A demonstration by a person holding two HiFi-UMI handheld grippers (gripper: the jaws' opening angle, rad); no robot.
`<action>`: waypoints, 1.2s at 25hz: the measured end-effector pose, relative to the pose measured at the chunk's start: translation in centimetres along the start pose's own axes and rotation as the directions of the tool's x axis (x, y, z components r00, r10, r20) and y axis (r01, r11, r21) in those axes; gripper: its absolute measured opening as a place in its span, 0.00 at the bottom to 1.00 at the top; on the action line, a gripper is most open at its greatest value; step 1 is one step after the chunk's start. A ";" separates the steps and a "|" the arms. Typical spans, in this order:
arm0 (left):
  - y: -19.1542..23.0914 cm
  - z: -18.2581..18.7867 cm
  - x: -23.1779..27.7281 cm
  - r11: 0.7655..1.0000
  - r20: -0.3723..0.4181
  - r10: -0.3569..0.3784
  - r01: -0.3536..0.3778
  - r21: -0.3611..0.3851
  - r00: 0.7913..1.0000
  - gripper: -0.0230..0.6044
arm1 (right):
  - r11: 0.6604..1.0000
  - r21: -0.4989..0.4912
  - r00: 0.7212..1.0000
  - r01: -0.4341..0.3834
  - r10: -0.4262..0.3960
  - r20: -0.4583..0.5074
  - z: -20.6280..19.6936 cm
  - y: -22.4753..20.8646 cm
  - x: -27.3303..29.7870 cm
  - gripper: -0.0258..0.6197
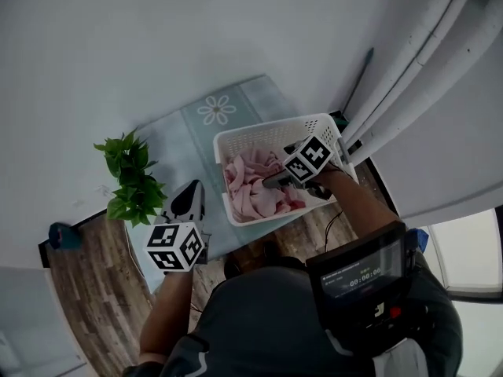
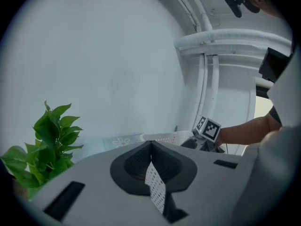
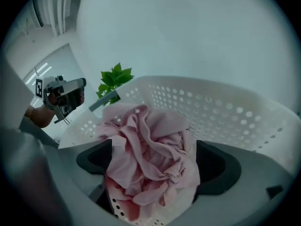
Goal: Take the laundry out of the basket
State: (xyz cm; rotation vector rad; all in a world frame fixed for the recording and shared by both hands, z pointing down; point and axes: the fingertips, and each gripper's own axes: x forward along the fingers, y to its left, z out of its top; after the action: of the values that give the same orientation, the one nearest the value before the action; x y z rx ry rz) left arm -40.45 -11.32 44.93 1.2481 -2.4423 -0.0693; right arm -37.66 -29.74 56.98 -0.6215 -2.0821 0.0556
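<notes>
There is one white basket (image 1: 271, 128) and one heap of pink laundry (image 1: 255, 187); how many pieces make up the heap cannot be told. There is one green plant (image 1: 130, 181) and one flower-patterned mat (image 1: 216, 110). Two grippers show: the left hand-held gripper (image 1: 189, 197) and the right hand-held gripper (image 1: 275, 181).

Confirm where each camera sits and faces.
Head view: on the head, steeply down at basket of pink laundry; forearms, torso show.
Left gripper view: on left gripper, toward wall and plant; shut jaws show.
Right gripper view: on right gripper, down into laundry; open jaws show.
Shared: both gripper views see the basket and the other gripper.
</notes>
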 end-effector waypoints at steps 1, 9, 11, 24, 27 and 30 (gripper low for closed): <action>0.1 -0.3 0.2 1.000 -0.007 0.011 -0.011 -0.003 1.000 0.05 | 1.000 0.013 1.000 -0.009 0.009 -0.026 -0.6 -0.9 0.8 0.86; 1.8 -2.2 0.2 0.992 -0.049 0.122 -0.124 -0.030 0.991 0.05 | 0.970 0.150 0.971 -0.191 0.209 -0.114 -4.4 -2.5 8.2 0.87; 2.0 -2.5 0.4 0.989 -0.052 0.139 -0.141 -0.034 0.989 0.05 | 0.971 0.119 0.969 -0.208 0.221 -0.113 -4.4 -2.3 9.4 0.87; 3.4 -4.2 0.5 0.976 -0.085 0.199 -0.205 -0.069 0.976 0.05 | 0.950 0.077 0.936 -0.303 0.312 -0.163 -4.6 -0.1 12.9 0.71; 3.6 -4.3 0.6 0.976 -0.086 0.201 -0.207 -0.072 0.976 0.05 | 0.941 0.097 0.931 -0.323 0.335 -0.149 -4.5 0.0 12.7 0.60; 3.7 -4.0 0.5 0.976 -0.082 0.199 -0.205 -0.072 0.976 0.05 | 0.927 0.146 0.925 -0.345 0.362 -0.113 -4.5 0.3 12.5 0.53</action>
State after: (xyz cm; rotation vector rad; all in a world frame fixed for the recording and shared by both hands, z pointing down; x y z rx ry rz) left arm -42.13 -8.97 49.64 0.9449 -2.4618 -0.0626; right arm -39.39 -24.77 69.19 -0.8931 -1.7965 0.3375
